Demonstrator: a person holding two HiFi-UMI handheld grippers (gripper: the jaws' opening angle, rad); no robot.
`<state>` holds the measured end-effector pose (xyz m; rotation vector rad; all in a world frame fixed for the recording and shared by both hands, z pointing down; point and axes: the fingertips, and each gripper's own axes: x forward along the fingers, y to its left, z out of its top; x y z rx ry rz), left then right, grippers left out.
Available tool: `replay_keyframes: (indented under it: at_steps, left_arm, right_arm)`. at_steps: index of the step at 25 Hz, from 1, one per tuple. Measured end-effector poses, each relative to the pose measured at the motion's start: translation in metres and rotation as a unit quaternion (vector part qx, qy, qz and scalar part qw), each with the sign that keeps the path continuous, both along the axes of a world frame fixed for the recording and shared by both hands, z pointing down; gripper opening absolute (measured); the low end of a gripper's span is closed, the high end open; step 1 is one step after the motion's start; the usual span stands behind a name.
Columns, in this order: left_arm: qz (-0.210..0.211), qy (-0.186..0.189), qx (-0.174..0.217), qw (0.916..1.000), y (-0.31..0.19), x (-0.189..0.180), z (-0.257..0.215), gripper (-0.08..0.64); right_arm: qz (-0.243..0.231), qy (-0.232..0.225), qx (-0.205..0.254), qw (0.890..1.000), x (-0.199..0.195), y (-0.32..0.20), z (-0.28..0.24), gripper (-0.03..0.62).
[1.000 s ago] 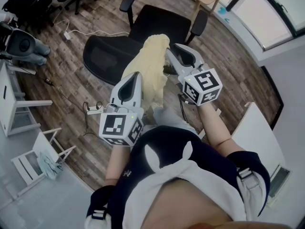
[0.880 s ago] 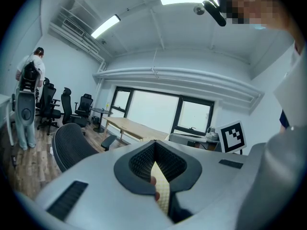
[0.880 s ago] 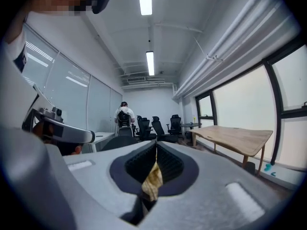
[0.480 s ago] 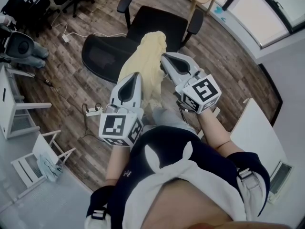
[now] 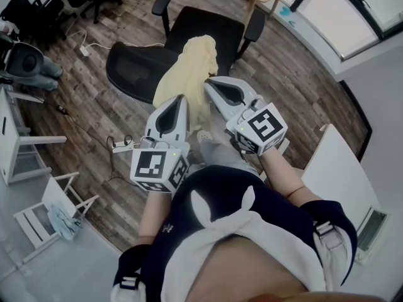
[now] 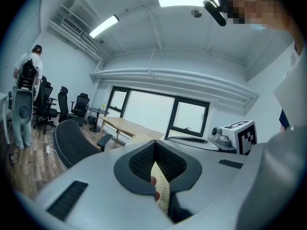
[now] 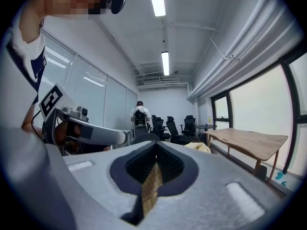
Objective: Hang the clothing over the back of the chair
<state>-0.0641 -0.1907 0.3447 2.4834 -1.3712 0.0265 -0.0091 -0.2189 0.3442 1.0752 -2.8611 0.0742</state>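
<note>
Three views, one moment. Head view only: the plank floor (image 5: 82, 106); the black chair (image 5: 132, 74) seen from above, mesh back toward the left, seat toward the top; and the yellow clothing (image 5: 184, 74), which runs from the left tool (image 5: 178, 99) and right tool (image 5: 209, 85) out over the seat and the edge of the back. Whether it touches the chair cannot be told.

Gripper views only: a wooden table (image 7: 249, 140) by the windows, a standing person (image 7: 139, 113) beside more chairs (image 7: 188, 124), and the grips themselves. The left tool's jaws are closed on a fold of the clothing. The right tool's jaws are closed too, pinching a strip of it.

Edges and room: bare floor lies left of the chair back and right of the seat. The edge of a white table (image 5: 337, 168) stands near the right forearm.
</note>
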Motion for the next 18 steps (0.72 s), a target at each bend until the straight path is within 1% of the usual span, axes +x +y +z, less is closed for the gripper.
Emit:
replay_keyframes:
  at_steps: [7, 10, 18]
  left_arm:
    - [0.002, 0.000, -0.001, 1.0000, 0.017, 0.001, 0.000, 0.005]
    - [0.002, 0.000, -0.002, 1.0000, 0.030, 0.001, 0.002, 0.005]
    - [0.001, 0.005, -0.008, 1.0000, 0.073, 0.002, 0.012, 0.005]
  right_arm:
    - [-0.001, 0.004, 0.000, 1.000, 0.000, 0.020, 0.002, -0.002]
    - [0.006, 0.009, -0.004, 1.000, -0.001, 0.031, 0.001, -0.002]
    - [-0.001, 0.014, -0.003, 1.000, -0.008, 0.078, 0.006, -0.002]
